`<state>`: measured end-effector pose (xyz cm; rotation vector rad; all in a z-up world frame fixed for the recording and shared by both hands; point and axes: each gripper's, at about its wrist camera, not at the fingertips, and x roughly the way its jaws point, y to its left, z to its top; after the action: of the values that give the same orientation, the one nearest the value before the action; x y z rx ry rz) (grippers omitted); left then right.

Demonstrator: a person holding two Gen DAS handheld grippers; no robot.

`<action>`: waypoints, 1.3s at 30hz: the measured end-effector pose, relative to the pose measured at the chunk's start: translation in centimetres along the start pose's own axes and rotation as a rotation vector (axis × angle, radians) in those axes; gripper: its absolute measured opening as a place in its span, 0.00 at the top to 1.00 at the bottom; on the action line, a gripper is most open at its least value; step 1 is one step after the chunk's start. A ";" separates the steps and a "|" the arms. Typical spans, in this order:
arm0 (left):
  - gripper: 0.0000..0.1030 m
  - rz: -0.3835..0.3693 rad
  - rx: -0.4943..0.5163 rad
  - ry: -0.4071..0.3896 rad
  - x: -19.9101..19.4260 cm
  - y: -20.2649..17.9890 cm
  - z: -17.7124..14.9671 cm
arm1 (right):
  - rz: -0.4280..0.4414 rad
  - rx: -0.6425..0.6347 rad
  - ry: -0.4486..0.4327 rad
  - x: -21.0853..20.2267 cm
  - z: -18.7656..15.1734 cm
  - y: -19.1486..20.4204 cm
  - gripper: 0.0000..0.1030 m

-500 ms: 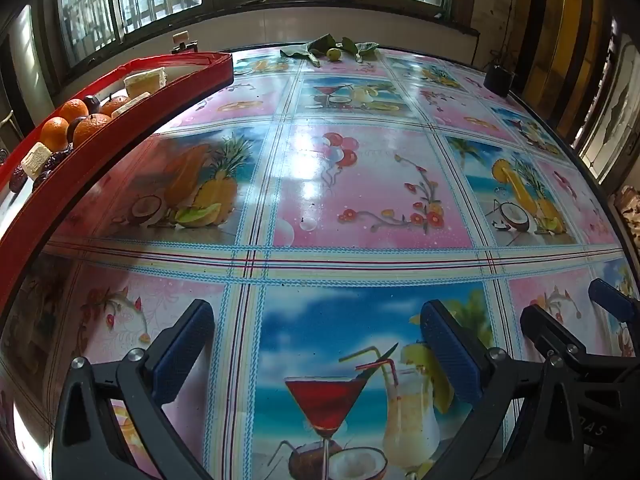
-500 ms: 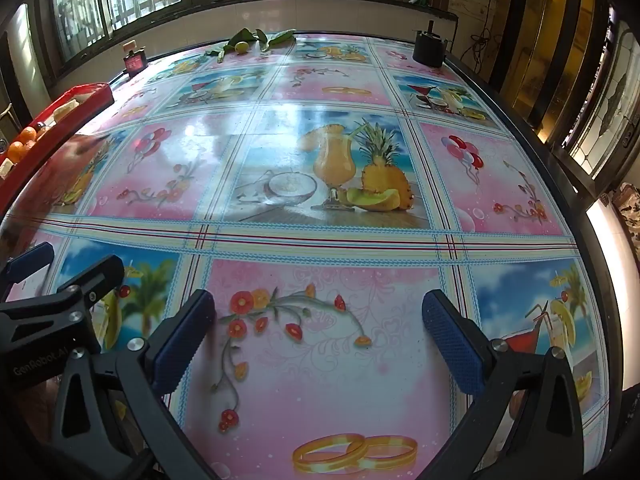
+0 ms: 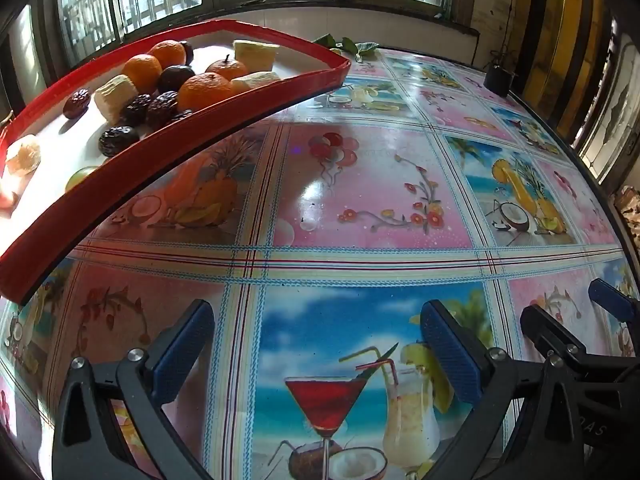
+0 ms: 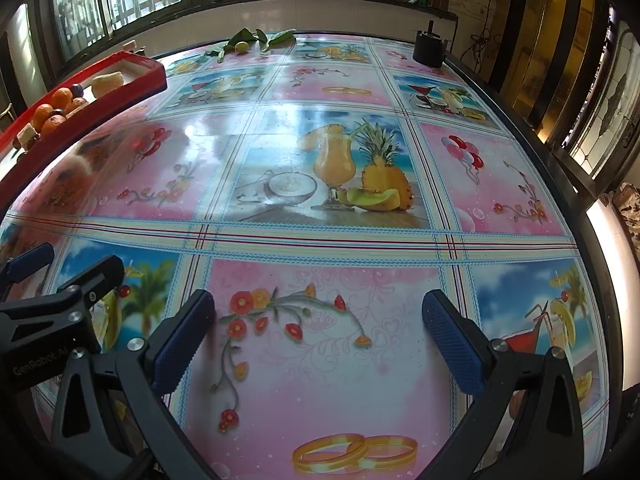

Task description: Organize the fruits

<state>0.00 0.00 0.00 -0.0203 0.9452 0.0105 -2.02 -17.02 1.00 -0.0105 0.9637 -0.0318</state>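
- Overhead, the left gripper [image 3: 316,344] hangs with jaws spread wide and nothing between them, above the printed tablecloth [image 3: 372,184].
- Likewise the right gripper [image 4: 320,336] gapes empty.
- Oranges [image 3: 204,90], dark dates [image 3: 118,140] and pale fruit chunks [image 3: 114,94] lie in the red tray [image 3: 168,148] at far left.

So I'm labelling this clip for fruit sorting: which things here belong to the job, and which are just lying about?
Job: red tray, oranges, dark dates, pale fruit chunks.

Lying about: leafy sprig with a green fruit, small black pot, patterned tablecloth.
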 end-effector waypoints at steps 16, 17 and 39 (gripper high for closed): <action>0.00 0.000 0.000 0.000 0.0 0.0 0.0 | -0.001 0.000 0.000 0.0 0.0 0.1 0.00; 0.00 0.000 0.000 0.000 0.0 0.0 0.0 | -0.001 0.000 0.000 0.0 0.0 0.1 0.00; 0.00 0.001 0.000 0.000 -0.3 0.5 -0.2 | -0.002 0.001 -0.001 -0.3 -0.2 0.1 0.00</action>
<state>-0.38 0.52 0.13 -0.0199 0.9449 0.0110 -2.34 -16.87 1.09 -0.0101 0.9627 -0.0338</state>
